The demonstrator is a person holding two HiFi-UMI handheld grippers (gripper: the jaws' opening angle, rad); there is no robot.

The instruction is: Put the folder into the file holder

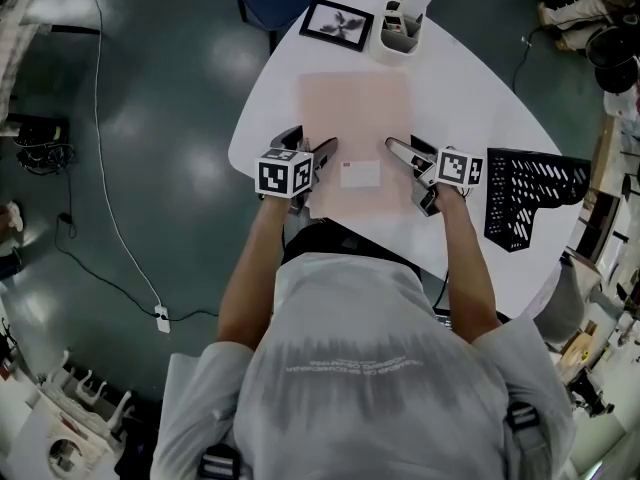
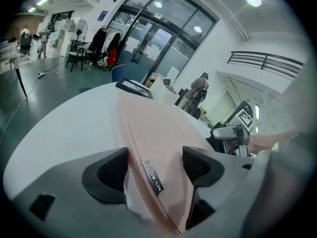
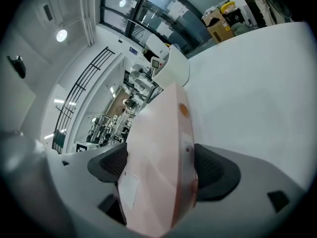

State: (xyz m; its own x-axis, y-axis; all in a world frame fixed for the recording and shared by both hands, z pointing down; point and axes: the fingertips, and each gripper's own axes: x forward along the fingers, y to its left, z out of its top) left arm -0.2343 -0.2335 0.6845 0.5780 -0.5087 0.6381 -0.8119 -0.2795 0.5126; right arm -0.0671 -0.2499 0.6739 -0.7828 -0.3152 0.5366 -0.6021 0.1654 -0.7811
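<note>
Straddling the near end of the flat pale-pink plastic folder (image 1: 355,118), the left gripper (image 1: 320,168) and right gripper (image 1: 410,173) sit at its two near corners in the head view. That looks like a two-handed set-up, so the floppy sheet won't sag when lifted. The folder lies on the white rounded bench (image 1: 270,118), well apart from the black perforated metal file holder (image 1: 525,193), which stands at the bench's right side. It is not in the holder yet. A black-framed picture (image 1: 337,23) and a white desk organiser (image 1: 400,28) sit at the far end, out of the way.

In the left gripper view, the left gripper (image 2: 158,170) has its dark fingers (image 2: 111,175) spread wide. The folder (image 2: 158,133) passes edge-on between them and is not squeezed, as far as can be seen.

In the right gripper view, the right gripper (image 3: 161,170) is the same. Its fingers (image 3: 215,170) are spread and the folder (image 3: 158,133) fills the gap between them. The pads flank it rather than clamp it.

Likely next need is for both to close before any carry to the right. A one-sided grip risks the folder twisting or slipping.
</note>
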